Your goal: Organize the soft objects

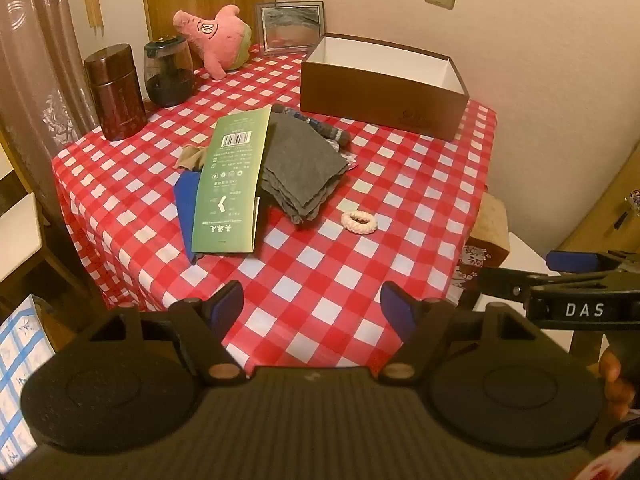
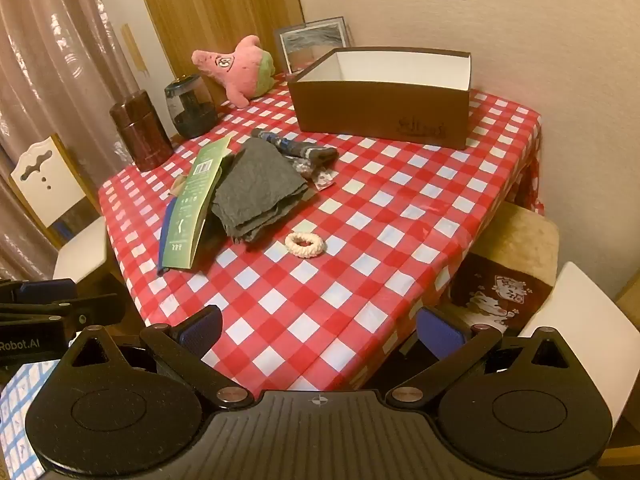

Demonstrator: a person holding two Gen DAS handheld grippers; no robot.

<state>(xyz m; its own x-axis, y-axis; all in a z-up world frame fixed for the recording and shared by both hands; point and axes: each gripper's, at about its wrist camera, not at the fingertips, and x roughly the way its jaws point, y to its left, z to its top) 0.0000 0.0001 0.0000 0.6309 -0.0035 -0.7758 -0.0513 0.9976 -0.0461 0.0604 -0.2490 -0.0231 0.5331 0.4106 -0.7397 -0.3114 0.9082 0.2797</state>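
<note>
On the red-checked table lies a pile of soft things: folded grey cloth [image 1: 300,168] [image 2: 256,196], a green sock package [image 1: 230,176] [image 2: 192,200] over a blue cloth [image 1: 185,204], a patterned sock [image 1: 320,126] [image 2: 296,148] and a beige stocking [image 1: 192,156]. A cream hair scrunchie [image 1: 359,222] [image 2: 305,245] lies alone nearer me. An open brown box [image 1: 384,84] [image 2: 380,100] with a white inside stands behind the pile. A pink plush toy [image 1: 218,38] [image 2: 240,68] sits at the back. My left gripper [image 1: 312,308] and right gripper [image 2: 320,328] hover open over the near table edge, holding nothing.
A brown canister [image 1: 116,92] [image 2: 140,136] and a dark glass jar [image 1: 168,72] [image 2: 191,106] stand at the back left. A framed picture [image 1: 290,26] leans on the wall. A cushioned stool [image 2: 516,256] is right of the table, a white chair [image 2: 44,188] left.
</note>
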